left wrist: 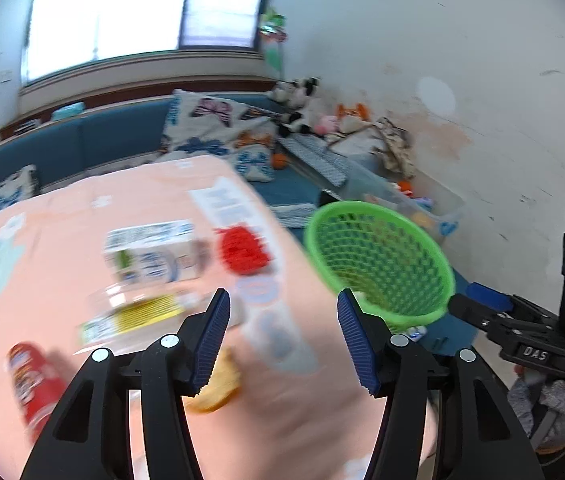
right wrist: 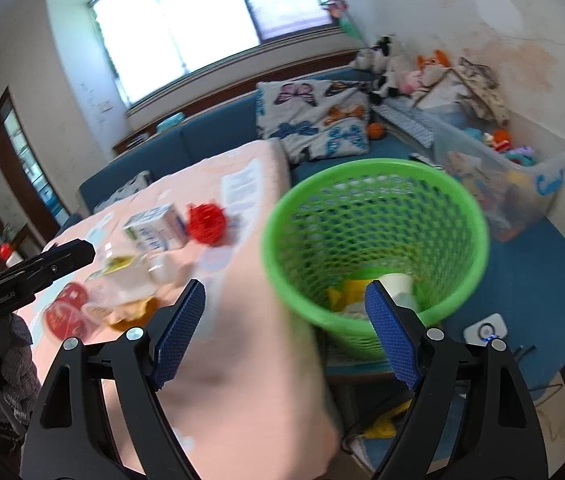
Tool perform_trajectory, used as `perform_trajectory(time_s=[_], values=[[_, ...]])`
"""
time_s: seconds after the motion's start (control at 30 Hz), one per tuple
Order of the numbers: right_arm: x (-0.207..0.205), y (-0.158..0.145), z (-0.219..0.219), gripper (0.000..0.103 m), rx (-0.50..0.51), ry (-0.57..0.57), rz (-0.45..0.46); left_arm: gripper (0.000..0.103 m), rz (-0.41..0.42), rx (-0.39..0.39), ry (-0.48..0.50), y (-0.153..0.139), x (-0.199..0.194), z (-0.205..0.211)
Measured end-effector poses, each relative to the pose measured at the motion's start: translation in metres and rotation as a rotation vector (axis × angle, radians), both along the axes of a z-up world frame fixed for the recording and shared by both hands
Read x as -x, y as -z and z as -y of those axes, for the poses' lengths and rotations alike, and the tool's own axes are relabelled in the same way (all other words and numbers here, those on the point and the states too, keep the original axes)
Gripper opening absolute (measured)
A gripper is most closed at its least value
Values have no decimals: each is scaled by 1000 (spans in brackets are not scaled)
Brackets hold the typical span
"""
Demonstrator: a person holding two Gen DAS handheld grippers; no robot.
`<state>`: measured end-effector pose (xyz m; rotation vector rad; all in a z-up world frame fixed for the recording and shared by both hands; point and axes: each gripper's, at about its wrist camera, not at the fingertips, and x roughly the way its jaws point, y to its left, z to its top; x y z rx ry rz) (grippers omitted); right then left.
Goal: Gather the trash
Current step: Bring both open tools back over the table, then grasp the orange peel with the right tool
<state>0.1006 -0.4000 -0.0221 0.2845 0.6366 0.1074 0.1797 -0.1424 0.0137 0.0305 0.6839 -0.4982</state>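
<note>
On the pink counter [left wrist: 62, 216], the left-wrist view is blurred by motion. Nearest the left edge lies a red can [left wrist: 32, 380] on its side. Further in lies a clear plastic bottle [left wrist: 134, 316] with a yellow label, and beyond it a white carton [left wrist: 154, 256]. A yellowish scrap [left wrist: 218, 392] lies beside the bottle, partly hidden by a jaw. A red mesh ball [left wrist: 242, 248] sits to the right of the carton, near the counter's right edge. The left gripper [left wrist: 282, 328] hangs over this part of the counter with its jaws released and nothing between them.

Past the right edge stands the green mesh basket [right wrist: 378, 248], off the counter, with a white paper cup [right wrist: 396, 284] and yellow scraps [right wrist: 346, 292] at its bottom. The right gripper [right wrist: 284, 320] points at the counter's right edge and the basket; its jaws stand wide apart, holding nothing. Behind runs a blue sofa [right wrist: 202, 140] with butterfly cushions [right wrist: 310, 116], and at the far right a clear bin of toys [right wrist: 498, 184].
</note>
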Motion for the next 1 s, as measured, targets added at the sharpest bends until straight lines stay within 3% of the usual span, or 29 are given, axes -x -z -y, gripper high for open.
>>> perform_trajectory(time_s=[0.43,1.0], values=[[-9,8,-88,82,5,-174,-23,54,-16,41,-219,7,32,-114],[-40,42,-184,82,70,-389,-99,54,-56,55,-322,29,80,-172]])
